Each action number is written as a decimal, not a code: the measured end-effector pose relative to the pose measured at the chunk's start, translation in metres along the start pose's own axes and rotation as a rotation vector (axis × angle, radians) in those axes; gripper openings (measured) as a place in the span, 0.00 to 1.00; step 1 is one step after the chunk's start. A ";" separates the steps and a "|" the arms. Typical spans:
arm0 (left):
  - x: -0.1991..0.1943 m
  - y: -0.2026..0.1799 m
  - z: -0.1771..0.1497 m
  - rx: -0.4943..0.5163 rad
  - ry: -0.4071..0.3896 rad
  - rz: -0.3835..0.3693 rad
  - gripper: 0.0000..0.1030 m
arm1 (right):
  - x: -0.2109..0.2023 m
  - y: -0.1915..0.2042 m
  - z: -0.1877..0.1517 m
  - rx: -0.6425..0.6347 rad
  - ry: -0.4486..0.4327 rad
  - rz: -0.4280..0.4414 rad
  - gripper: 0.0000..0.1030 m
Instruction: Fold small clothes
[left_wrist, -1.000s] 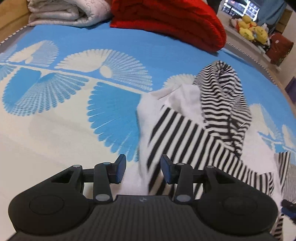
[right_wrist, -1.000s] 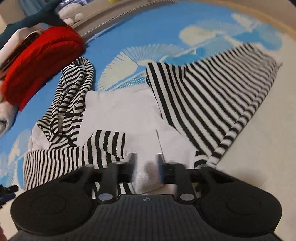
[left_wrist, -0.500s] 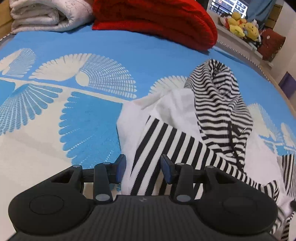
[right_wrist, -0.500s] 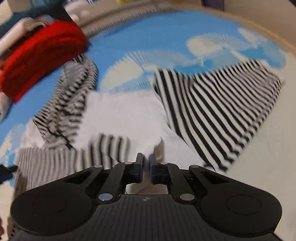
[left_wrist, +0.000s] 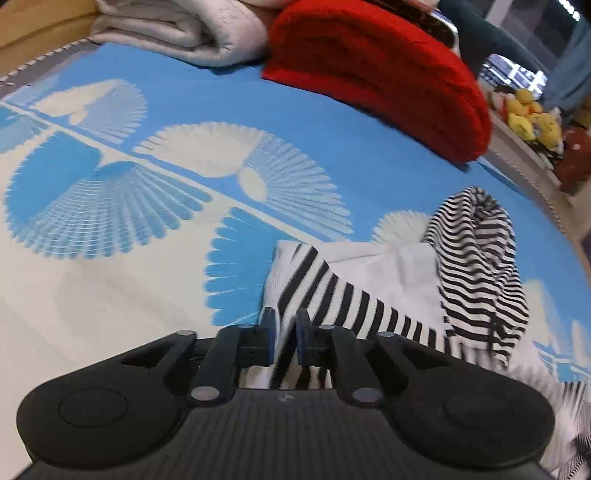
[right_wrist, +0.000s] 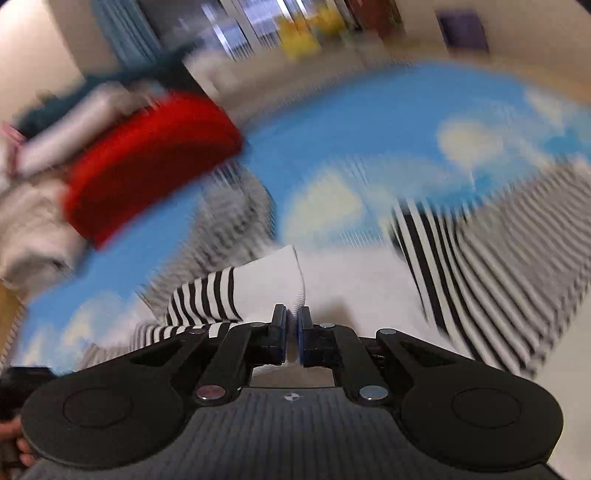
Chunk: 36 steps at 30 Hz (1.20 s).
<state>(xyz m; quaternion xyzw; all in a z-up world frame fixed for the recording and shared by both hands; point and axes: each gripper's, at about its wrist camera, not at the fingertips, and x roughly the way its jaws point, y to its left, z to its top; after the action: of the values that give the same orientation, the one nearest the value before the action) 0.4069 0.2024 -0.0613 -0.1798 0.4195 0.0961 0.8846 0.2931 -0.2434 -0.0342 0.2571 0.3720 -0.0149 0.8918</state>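
Note:
A small black-and-white striped hooded top (left_wrist: 406, 280) lies crumpled on the blue and white bedspread (left_wrist: 147, 206). Its striped hood (left_wrist: 480, 266) lies to the right. My left gripper (left_wrist: 282, 325) is shut on the garment's striped left edge, with cloth between the pads. In the right wrist view my right gripper (right_wrist: 291, 325) is shut on the white hem of the top (right_wrist: 269, 288), lifted off the bed. That view is heavily blurred; a striped panel (right_wrist: 480, 266) lies to the right.
A folded red blanket (left_wrist: 388, 70) and a grey-white quilt (left_wrist: 184, 33) lie at the far edge of the bed. Yellow soft toys (left_wrist: 528, 114) sit on a shelf beyond. The bed's right edge (left_wrist: 554, 206) runs past the hood.
Both grippers went from open to shut on the garment's edges, the right one first. The right gripper is now lifting its edge quickly; the left has closed on the striped edge.

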 end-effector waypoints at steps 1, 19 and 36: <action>-0.008 -0.002 0.003 0.002 -0.014 -0.018 0.12 | 0.014 -0.007 -0.002 0.012 0.071 -0.048 0.05; -0.072 -0.047 -0.057 0.160 0.210 -0.015 0.21 | 0.028 -0.017 -0.010 0.067 0.223 -0.064 0.18; -0.096 -0.144 -0.078 0.321 -0.077 0.052 0.45 | -0.057 -0.098 0.060 -0.021 -0.041 -0.086 0.24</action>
<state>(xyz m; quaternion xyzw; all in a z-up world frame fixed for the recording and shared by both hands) 0.3371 0.0370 0.0021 -0.0216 0.3997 0.0575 0.9146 0.2701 -0.3664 -0.0042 0.2311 0.3644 -0.0547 0.9004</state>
